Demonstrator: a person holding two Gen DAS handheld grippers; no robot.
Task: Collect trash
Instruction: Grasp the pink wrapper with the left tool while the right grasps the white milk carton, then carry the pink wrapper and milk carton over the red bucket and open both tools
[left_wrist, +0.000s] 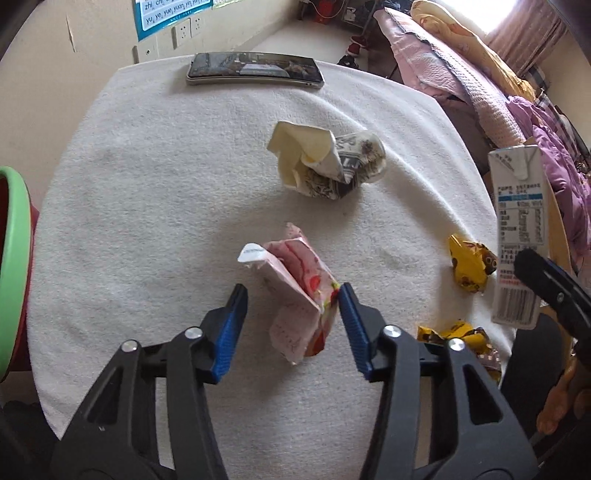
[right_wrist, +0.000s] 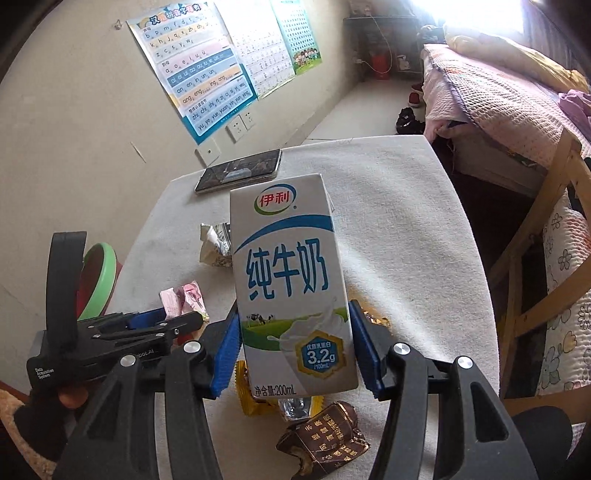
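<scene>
The milk carton (right_wrist: 293, 280) stands upright between the jaws of the right gripper (right_wrist: 293, 343), both blue pads pressed against its lower sides, so it is pinched and, as far as the left wrist view shows, lifted clear of the table (left_wrist: 147, 184). It looks like thin, stiff card, probably empty and light; squeezed hard it would likely buckle, so the low grip near the base seems sensible.

The pink strawberry carton (left_wrist: 299, 295) lies crumpled on the white cloth between the spread jaws of the left gripper (left_wrist: 293, 306); one pad is at its edge, the other stands apart, so it is not yet pinched. It should be soft, light and springy, best taken across its folded middle.

Farther out lie a crumpled paper wrapper (left_wrist: 325, 162), a yellow wrapper (left_wrist: 469, 266) and a brown wrapper (right_wrist: 325, 439) near the front edge, all flimsy and liable to slip from the pads. A phone (left_wrist: 255, 70) rests at the far edge and should be left alone. A green-rimmed basin (left_wrist: 14, 258) sits off the table's left side, perhaps the bin. The two grippers work close together, so they could collide.
</scene>
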